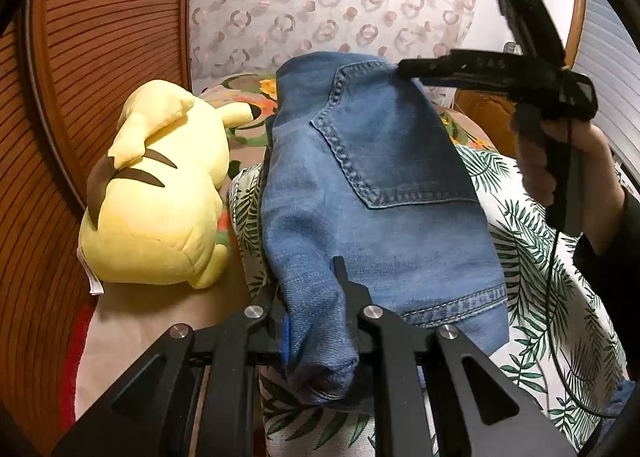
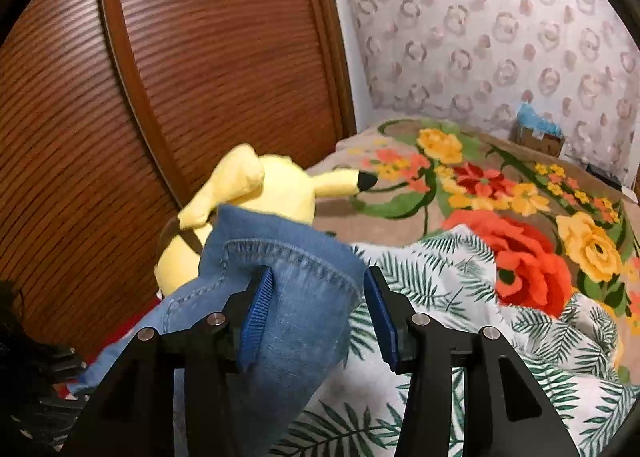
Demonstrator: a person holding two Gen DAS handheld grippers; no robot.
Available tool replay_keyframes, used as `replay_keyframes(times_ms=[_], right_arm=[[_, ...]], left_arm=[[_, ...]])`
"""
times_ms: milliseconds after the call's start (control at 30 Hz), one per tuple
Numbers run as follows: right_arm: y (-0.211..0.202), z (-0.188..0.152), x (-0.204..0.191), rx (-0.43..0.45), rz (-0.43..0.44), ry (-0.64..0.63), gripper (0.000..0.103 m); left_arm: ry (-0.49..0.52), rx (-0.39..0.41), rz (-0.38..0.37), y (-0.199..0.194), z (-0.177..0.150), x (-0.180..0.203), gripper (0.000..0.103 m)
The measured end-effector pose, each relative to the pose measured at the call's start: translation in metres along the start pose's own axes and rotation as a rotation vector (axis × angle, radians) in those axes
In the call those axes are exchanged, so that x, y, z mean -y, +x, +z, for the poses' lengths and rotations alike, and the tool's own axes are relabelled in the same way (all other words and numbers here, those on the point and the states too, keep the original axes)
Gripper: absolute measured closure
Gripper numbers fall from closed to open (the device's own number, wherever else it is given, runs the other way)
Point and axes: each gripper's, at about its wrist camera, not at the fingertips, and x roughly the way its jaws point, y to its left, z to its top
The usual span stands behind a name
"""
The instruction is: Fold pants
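Left wrist view: blue denim pants, back pocket up, hang bunched above a bed, stretched between two handheld grippers. Nearest the lens, the left gripper has its jaws drawn in tight on a thick wad of the denim, the cloth bulging out below the fingers. At the far upper corner of the garment, the right gripper meets the waistband edge, held by a hand in a dark sleeve. Right wrist view: the right gripper stands with its jaws parted; the denim lies against the ribbed blue pad of the left-side finger, while the right-side pad stands clear of the cloth, so the hem rests between the jaws without being pinched. Under the pants lies a white sheet with green fern leaves, spread over a brown blanket with red, orange and yellow flowers. A yellow plush toy lies just beside the pants, against a ribbed wooden panel. Patterned wallpaper backs the bed, and a small cardboard box sits at the far edge.
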Motion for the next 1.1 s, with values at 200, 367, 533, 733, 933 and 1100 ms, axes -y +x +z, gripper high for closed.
replay_keyframes(times_ms=[200,367,533,733,933,1100], right_arm=[[0.018,-0.019,-0.007,-0.106,-0.140,-0.035,0.054],[0.006,-0.026,-0.010,-0.088,-0.132,0.011,0.054],[-0.051,-0.037,-0.028,-0.016,-0.102,-0.002,0.054],[-0.129,-0.079,-0.036,0.035,-0.091,-0.007,0.054],[-0.196,-0.121,-0.042,0.088,-0.136,0.021,0.054],[-0.243,-0.147,-0.052,0.119,-0.171,0.038,0.054]], left_arm=[[-0.022,-0.004,-0.006,0.002,0.001,-0.003,0.085],[-0.029,-0.004,0.001,-0.003,0.004,-0.002,0.083],[0.029,0.027,0.080,-0.024,0.008,0.015,0.073],[0.064,0.098,0.085,-0.061,0.010,0.037,0.049],[0.105,0.160,0.060,-0.097,0.010,0.067,0.036],[0.135,0.216,0.019,-0.125,0.008,0.096,0.021]])
